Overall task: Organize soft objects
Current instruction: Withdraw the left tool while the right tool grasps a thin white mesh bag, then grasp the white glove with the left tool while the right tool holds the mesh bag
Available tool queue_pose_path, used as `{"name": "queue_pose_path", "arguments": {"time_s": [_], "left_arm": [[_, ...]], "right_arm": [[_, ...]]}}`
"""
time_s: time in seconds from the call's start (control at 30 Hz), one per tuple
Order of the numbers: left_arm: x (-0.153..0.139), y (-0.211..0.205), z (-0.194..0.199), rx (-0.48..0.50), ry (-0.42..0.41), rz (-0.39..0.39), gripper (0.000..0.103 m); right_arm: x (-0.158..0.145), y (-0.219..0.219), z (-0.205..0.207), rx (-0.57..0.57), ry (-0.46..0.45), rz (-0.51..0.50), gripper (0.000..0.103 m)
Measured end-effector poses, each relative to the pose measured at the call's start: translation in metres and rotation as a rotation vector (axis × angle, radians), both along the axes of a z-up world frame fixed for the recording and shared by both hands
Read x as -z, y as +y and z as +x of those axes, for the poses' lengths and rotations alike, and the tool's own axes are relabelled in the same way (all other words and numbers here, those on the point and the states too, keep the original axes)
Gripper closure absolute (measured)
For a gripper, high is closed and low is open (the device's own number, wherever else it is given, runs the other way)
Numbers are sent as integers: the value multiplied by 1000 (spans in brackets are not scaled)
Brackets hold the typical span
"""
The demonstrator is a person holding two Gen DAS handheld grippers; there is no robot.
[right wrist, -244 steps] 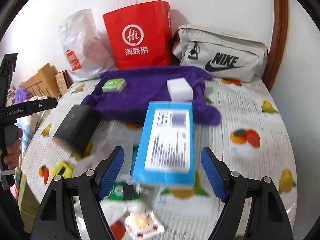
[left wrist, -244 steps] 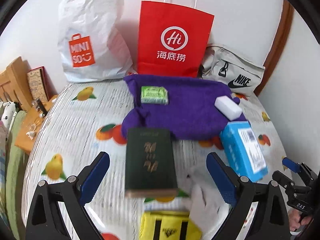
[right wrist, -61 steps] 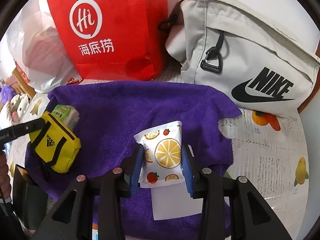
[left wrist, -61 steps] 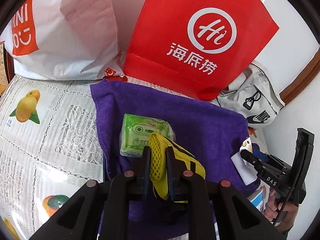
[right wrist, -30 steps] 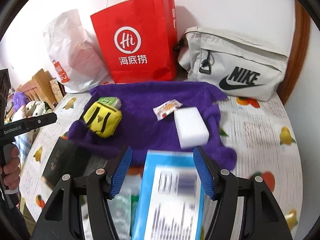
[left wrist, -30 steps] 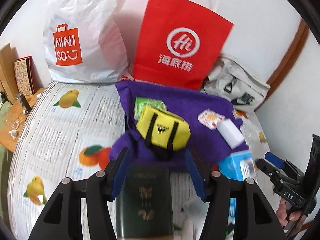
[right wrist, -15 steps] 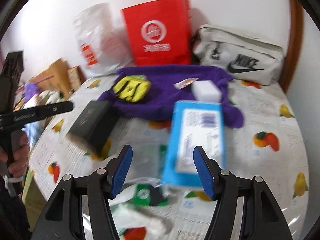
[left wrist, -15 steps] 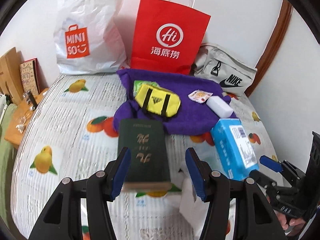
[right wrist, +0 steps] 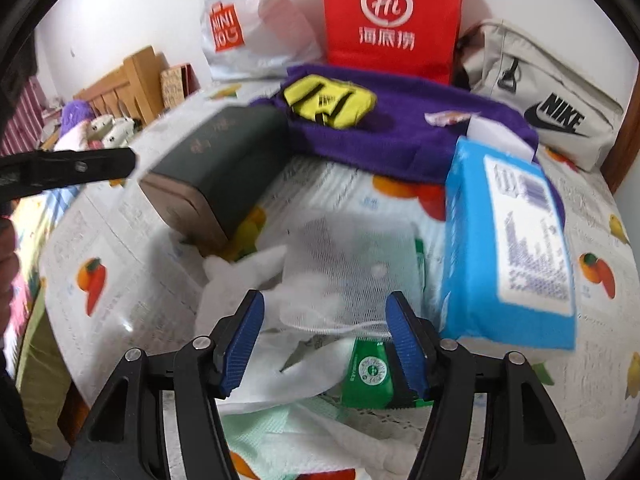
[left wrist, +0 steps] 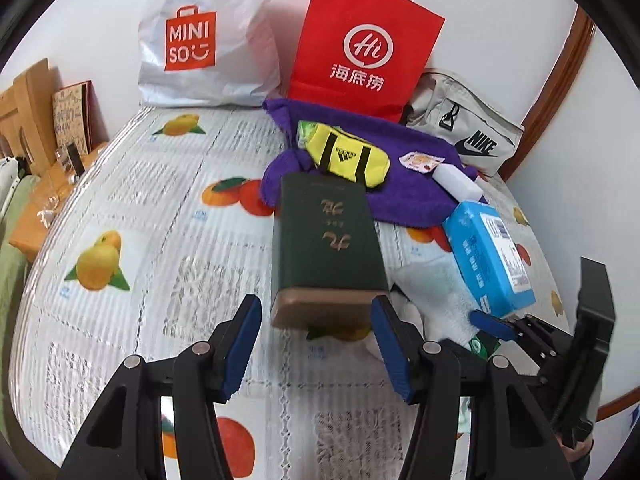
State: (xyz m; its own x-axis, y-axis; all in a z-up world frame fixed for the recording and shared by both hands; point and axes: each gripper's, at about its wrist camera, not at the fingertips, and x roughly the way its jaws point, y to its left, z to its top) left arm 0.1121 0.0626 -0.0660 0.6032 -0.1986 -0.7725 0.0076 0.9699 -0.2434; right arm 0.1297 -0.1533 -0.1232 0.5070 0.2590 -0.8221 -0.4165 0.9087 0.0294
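Note:
A purple towel (left wrist: 404,196) lies at the back of the table, by the bags. On it sit a yellow Adidas pouch (left wrist: 347,157), a green packet (left wrist: 306,131) behind it, a fruit-print sachet (left wrist: 421,161) and a white sponge (left wrist: 457,182). My left gripper (left wrist: 316,338) is open and empty, just in front of a dark green box (left wrist: 326,248). My right gripper (right wrist: 326,338) is open and empty over a white mesh cloth (right wrist: 348,268) and white fabric (right wrist: 256,272). A green packet (right wrist: 370,372) lies under the cloth. A blue tissue pack (right wrist: 508,240) lies to the right.
A white Miniso bag (left wrist: 208,36), a red paper bag (left wrist: 366,44) and a grey Nike bag (left wrist: 466,134) stand along the back wall. The fruit-print tablecloth (left wrist: 132,240) covers the table. Wooden furniture (left wrist: 28,120) stands to the left.
Both grippers have pulled back from the towel, leaving the yellow pouch and the sachet on it. The right gripper has dropped low over the white mesh cloth. Both stay open.

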Motion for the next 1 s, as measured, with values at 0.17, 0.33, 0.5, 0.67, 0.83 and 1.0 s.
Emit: {"name": "queue_pose_path", "arguments": {"time_s": [0.17,0.33,0.5,0.67,0.83,1.0], "left_arm": [[7,-2,-7,7,12,-4,48],[18,-14,-12,26,38,-2,48],[21,-29,-24,56,41,-21,48],[28,-53,-33,107,49,-34,48],[40,-76,-34,158,83,-50,48],[49,-95,-31,198,97,-37,43]], "right_arm": [[-2,-6,-4,11,-19,24,95],[-27,-17,-17,9,-88,85,98],[-53,-32,-39,8,-155,115,98],[-68,-52,-65,22,-192,128,98],[-69,-79,-92,57,-189,129,98],[-54,-103,-102,120,-171,99,98]]}}
